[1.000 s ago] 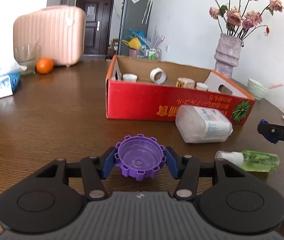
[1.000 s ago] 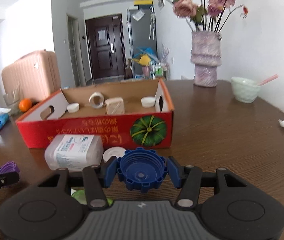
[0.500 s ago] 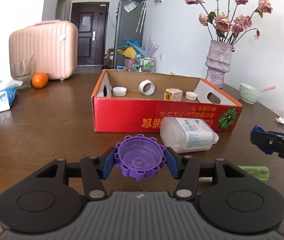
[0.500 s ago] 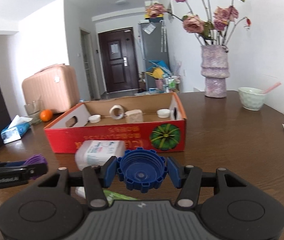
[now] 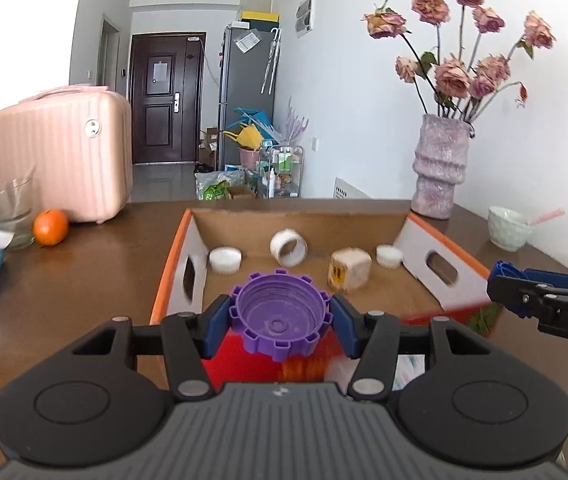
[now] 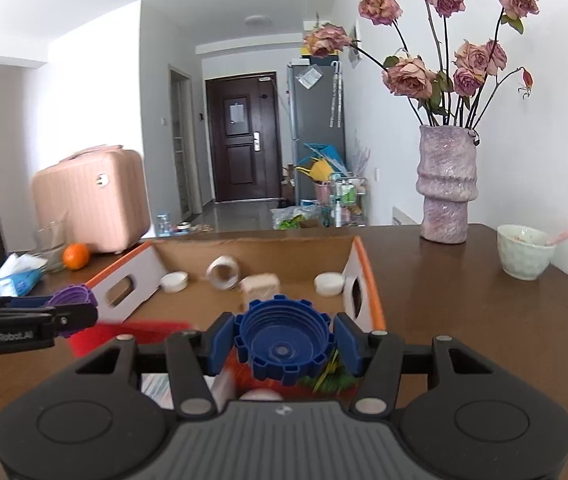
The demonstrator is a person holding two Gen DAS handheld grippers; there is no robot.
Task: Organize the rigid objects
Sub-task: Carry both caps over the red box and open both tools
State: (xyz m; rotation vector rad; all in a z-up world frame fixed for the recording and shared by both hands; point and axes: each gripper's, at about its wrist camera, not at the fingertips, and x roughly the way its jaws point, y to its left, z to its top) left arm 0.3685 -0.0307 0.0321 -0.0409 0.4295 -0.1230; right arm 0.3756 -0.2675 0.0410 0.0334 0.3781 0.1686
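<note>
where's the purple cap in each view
Left wrist: purple cap at centre, clamped in the left gripper.
Right wrist: its edge at far left, beside the cardboard box.
Shared landmark: the tape roll inside the box.

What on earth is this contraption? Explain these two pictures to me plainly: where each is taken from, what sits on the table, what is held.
No robot here: a person carries a hand-held two-finger tool in each hand, with a wide-angle camera on each looking along its fingers. One picture is from the left tool, clamped on a purple cap; the other from the right tool, clamped on a blue cap. Each tool shows at the edge of the other's view. Ahead on the brown table is an open red cardboard box holding white caps, a tape roll and a beige cube. Around it: vase, bowl, orange, tissues, pink suitcase.
</note>
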